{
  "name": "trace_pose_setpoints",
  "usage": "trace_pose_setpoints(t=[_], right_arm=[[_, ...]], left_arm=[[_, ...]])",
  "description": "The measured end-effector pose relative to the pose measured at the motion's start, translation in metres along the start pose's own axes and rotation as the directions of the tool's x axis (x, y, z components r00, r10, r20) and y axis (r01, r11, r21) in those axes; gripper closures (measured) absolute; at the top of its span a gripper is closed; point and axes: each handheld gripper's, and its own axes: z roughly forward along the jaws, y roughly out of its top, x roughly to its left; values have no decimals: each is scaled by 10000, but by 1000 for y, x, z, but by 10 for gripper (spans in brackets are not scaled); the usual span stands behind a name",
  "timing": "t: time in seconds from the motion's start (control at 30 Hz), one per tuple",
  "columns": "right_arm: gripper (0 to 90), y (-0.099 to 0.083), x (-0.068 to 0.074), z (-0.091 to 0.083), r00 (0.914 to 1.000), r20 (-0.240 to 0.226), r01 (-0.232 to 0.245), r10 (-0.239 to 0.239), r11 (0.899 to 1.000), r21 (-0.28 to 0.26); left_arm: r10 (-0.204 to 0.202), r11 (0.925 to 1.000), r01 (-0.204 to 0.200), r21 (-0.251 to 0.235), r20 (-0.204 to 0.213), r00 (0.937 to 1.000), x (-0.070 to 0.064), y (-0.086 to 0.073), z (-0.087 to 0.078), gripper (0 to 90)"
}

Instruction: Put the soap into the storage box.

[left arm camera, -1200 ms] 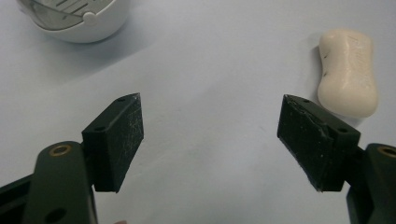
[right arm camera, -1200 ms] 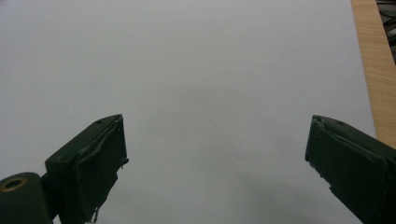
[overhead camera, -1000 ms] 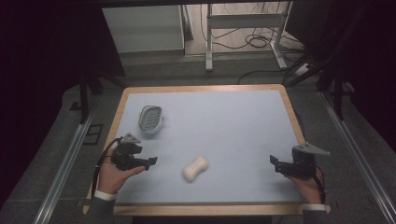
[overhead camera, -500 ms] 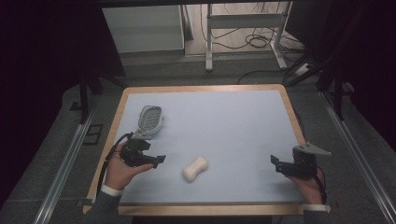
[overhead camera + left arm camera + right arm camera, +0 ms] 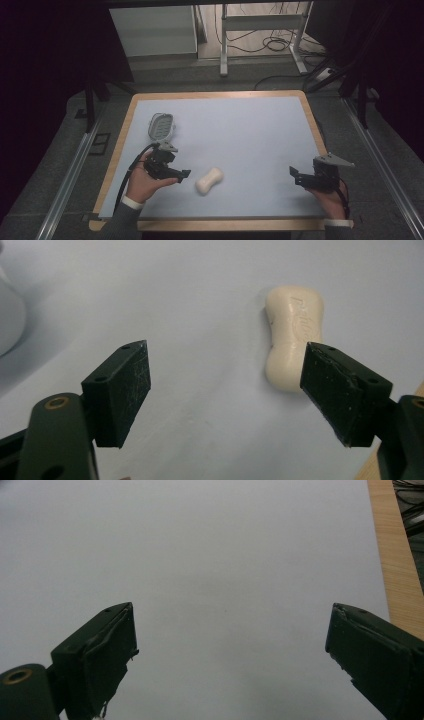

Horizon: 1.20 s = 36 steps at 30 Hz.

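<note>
left gripper (image 5: 227, 390) open, beside soap bar (image 5: 292, 335)

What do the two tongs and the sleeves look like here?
Both tongs, left and right, are black with flat rectangular scuffed pads and brass-coloured pivot bushings. A black cable trails from the left; a grey three-cornered plate tops the right. Sleeves are dark grey over white cuffs.

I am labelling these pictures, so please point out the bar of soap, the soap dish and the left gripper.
bar of soap (image 5: 294, 335): left gripper view, on its narrow waist.
soap dish (image 5: 162, 125): high view, on its ribbed inside.
left gripper (image 5: 184, 174): high view, between its open jaws' tips.
</note>
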Motion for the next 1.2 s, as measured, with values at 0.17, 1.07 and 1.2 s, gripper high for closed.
trace_pose_setpoints(t=[0.17,1.07,1.2], right_arm=[[58,-1,-4,-1,9999,82,-94,93,10000,33],[58,-3,-4,2,9998,156,-99,96,9997,207],[58,-4,-4,2,9998,165,-130,127,9997,219]], left_arm=[[118,9995,-122,278,155,9998,-8,4,12,207],[712,9879,-770,1345,471,9963,-39,16,56,257],[822,9843,-888,1524,490,9954,-43,20,61,256]])
